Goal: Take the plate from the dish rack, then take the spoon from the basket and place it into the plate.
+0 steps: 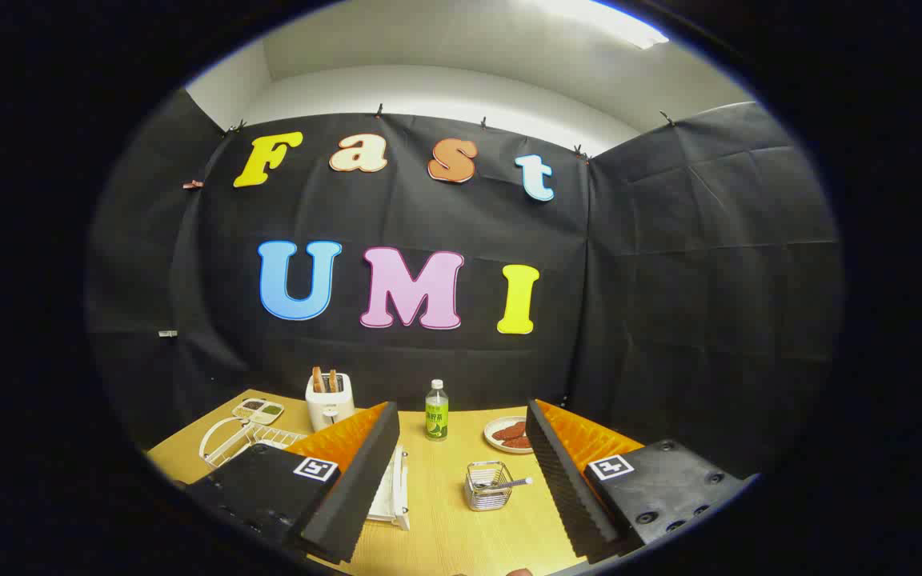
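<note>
Two fingers of my gripper (461, 480) stand wide apart, holding nothing. Between them the basket (487, 486) holds the spoon (507, 483). The dish rack (241, 438) sits beside my left finger, its plate (390, 494) half hidden. The toaster (329, 401) holds toast.

- The place was a staged recording booth dressed as a kitchen, walled in black cloth (669, 264) clipped up under a plain white ceiling.
- On the wooden table (445, 528) stood a toaster (329, 402) with bread, a bottle (437, 410), a white dish rack (241, 440) and a wire basket (487, 486).
</note>
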`<state>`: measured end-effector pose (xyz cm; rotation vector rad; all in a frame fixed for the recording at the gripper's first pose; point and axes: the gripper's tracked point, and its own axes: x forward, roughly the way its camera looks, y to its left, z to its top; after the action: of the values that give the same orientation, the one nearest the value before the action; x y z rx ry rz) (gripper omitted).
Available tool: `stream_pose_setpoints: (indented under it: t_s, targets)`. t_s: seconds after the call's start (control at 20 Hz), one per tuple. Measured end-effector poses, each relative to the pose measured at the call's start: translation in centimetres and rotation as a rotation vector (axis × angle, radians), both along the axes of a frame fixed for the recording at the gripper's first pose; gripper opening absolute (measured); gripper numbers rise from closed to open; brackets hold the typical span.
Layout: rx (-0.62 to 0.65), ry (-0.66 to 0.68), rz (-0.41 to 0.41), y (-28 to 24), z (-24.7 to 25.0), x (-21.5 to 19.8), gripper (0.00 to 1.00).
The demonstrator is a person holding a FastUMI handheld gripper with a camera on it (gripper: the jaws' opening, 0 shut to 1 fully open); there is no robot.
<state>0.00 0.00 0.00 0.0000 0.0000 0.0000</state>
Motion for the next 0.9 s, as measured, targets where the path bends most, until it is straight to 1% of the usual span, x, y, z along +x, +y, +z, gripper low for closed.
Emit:
stream_pose_setpoints:
  t_s: [0.4,0.55,0.9]
  targets:
    - [0.062,0.097,-0.019,-0.4,-2.5,1.1,0.97]
    - [0.075,0.105,-0.029,-0.6,-2.6,1.5,0.97]
    - [0.068,0.12,-0.02,-0.2,-2.9,2.2,0.98]
